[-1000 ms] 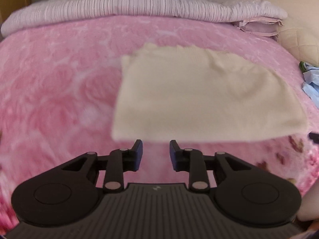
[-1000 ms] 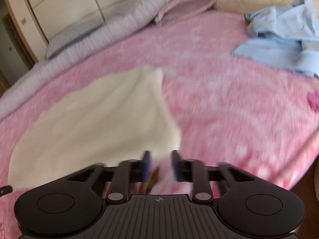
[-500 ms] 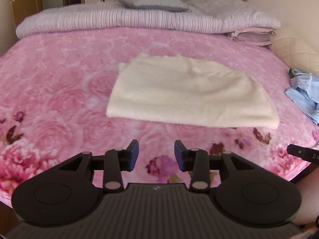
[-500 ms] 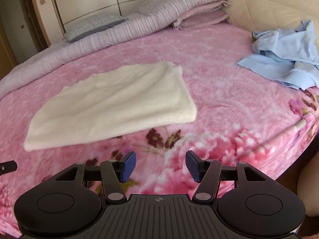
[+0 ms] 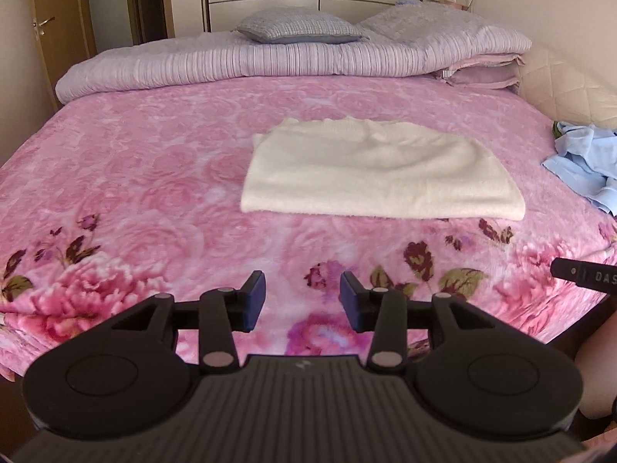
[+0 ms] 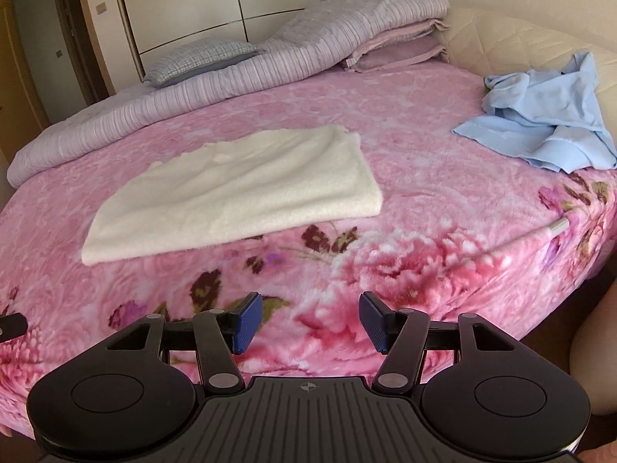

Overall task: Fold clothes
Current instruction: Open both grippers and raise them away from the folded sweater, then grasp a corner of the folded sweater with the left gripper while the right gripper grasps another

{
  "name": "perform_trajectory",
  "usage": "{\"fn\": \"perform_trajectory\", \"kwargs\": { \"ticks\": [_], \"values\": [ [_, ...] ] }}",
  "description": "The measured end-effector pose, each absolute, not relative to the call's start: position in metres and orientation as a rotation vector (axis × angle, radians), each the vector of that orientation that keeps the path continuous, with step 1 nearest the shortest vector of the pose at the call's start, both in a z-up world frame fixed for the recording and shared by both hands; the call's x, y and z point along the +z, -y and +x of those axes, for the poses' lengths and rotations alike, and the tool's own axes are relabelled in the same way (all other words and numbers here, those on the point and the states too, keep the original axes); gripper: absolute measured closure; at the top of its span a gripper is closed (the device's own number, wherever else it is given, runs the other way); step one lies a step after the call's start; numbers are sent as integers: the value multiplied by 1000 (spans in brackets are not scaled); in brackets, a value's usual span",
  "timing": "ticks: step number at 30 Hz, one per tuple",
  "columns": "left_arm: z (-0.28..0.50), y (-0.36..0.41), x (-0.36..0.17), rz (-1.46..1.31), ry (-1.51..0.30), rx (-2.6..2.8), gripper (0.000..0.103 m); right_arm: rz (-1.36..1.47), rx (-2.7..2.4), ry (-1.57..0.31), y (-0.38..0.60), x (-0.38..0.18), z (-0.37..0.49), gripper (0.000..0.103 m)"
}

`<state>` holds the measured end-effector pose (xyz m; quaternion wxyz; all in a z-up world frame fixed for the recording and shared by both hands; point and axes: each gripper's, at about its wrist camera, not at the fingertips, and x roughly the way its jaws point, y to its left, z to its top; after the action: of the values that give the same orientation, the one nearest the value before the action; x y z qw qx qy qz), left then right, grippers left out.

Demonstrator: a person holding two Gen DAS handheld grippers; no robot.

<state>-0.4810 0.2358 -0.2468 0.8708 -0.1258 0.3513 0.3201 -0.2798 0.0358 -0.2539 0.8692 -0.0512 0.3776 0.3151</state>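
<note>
Pink floral bedding (image 5: 162, 177) fills the left wrist view, with a striped lilac duvet (image 5: 270, 61) bunched along the headboard end. Mid-bed lies the cream garment (image 5: 378, 169), folded into a flat rectangle with tidy edges; that piece looks finished to me. The left gripper (image 5: 303, 296) hangs over the near edge of the bed, well apart from the garment, fingers spread and holding nothing. At the right edge a blue garment (image 5: 582, 166) is cut off by the frame.

From the right wrist view, that blue garment (image 6: 547, 123) shows as a crumpled heap near the cream padded bed surround (image 6: 520, 42), not folded, so I'd say it is what remains. The right gripper (image 6: 311, 322) is also spread and empty, well short of the cream garment (image 6: 239, 189). How many layers the cream fold holds I can't tell, and the heap hides its own shape.
</note>
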Motion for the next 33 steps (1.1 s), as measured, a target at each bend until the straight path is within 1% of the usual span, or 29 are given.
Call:
{"fn": "perform_trajectory", "kwargs": {
  "ticks": [8, 16, 22, 24, 26, 31, 33],
  "values": [
    [-497, -239, -246, -275, -705, 676, 63, -152, 656, -760, -45, -250, -292, 43],
    [-490, -256, -256, -305, -714, 660, 63, -185, 651, -752, -56, -253, -285, 43],
    [-475, -284, -271, -394, -714, 642, 60, -197, 646, -778, -70, -262, -267, 43],
    [-468, -300, -279, -467, -698, 615, 59, -179, 645, -795, -73, -268, -257, 43],
    [-462, -322, -291, -596, -659, 570, 57, -72, 663, -822, -68, -275, -242, 43],
    [-447, -385, -337, -1003, -514, 571, 56, 589, 728, -1048, -38, -323, -177, 43],
    [-437, -404, -353, -1103, -480, 596, 56, 730, 691, -1105, -37, -342, -159, 43]
  ]
}}
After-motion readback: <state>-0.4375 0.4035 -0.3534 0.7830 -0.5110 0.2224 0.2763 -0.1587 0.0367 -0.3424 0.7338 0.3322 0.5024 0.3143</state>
